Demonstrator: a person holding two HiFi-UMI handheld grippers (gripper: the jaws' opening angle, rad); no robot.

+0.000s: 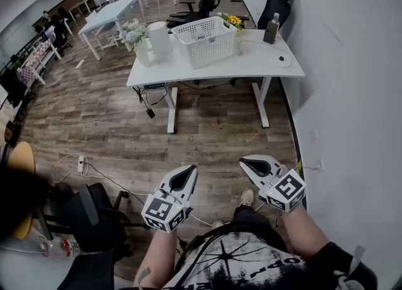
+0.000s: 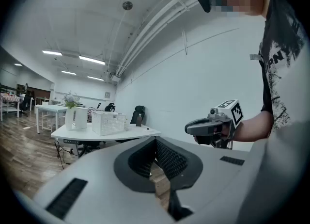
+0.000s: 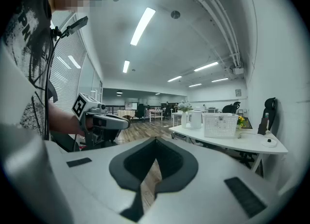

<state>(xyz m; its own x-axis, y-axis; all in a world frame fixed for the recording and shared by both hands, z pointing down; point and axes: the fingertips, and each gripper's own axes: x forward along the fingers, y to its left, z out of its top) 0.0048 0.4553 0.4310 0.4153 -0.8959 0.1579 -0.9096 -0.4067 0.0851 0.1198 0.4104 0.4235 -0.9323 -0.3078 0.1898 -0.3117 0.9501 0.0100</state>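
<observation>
Both grippers held low in front of the person, side by side, apart, pointing ahead over bare floor (image 1: 107,125).

Left gripper (image 1: 191,168): jaws brought together at the tips, nothing between them; only a thin slit of floor shows through behind the tips.
Right gripper (image 1: 244,162): same, jaws together and empty.

Nearest thing: black chair (image 1: 94,220), low and to the left of the left gripper, not touching it. A white cable (image 1: 75,169) trails on the floor beside it.

Room to move:
- Open floor ahead, between grippers and desk (image 1: 251,63); desk well apart from both.
- Right side tight: wall (image 1: 352,94) runs close along the right gripper and meets the desk's right end.
- Left side wide open, with more tables far off.
- Desk's front edge is bare. Basket (image 1: 207,41) sits mid-desk, jug (image 1: 160,39) and flowers (image 1: 135,34) towards its left end, bottle (image 1: 271,29) at the back right.
- Cables hang under the desk near its left leg.

Hard to make out:
- Basket contents cannot be told.
- Chair cut off by the bottom frame edge, its lower part dark.
- Yellow stool (image 1: 22,157) clipped at the left edge.
- Person's torso blocks the floor right under the grippers; one shoe (image 1: 247,198) shows between them.
- Far tables too small to read.
</observation>
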